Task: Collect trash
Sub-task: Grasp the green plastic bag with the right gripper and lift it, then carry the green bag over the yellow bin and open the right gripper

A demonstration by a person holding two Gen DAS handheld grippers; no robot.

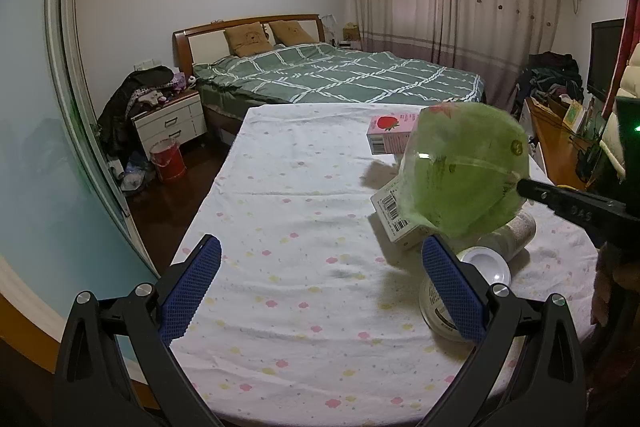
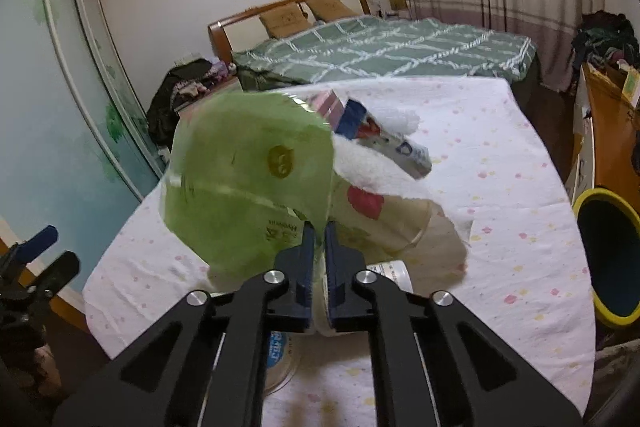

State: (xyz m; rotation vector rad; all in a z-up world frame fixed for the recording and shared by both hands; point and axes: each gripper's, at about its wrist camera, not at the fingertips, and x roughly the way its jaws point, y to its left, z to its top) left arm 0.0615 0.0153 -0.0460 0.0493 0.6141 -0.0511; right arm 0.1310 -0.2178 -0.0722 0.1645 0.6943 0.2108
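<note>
My right gripper (image 2: 319, 227) is shut on the edge of a green plastic wrapper (image 2: 248, 179) and holds it up above the table; the wrapper also shows in the left wrist view (image 1: 464, 167). My left gripper (image 1: 320, 259) is open and empty, low over the flowered tablecloth (image 1: 288, 227). Beneath the wrapper lie a white barcoded box (image 1: 394, 215), a pink strawberry carton (image 1: 386, 135), a lying can (image 1: 516, 231) and a white jar (image 1: 480, 267). A blue and white carton (image 2: 384, 139) and a paper cup (image 2: 384, 219) lie behind the wrapper.
A yellow-rimmed dark bin (image 2: 608, 251) stands right of the table. A bed (image 1: 336, 75) lies beyond the table. A nightstand (image 1: 172, 123) and red bucket (image 1: 168, 159) stand at the left by a sliding wardrobe door (image 1: 40, 147). A wooden cabinet (image 1: 552, 135) is at the right.
</note>
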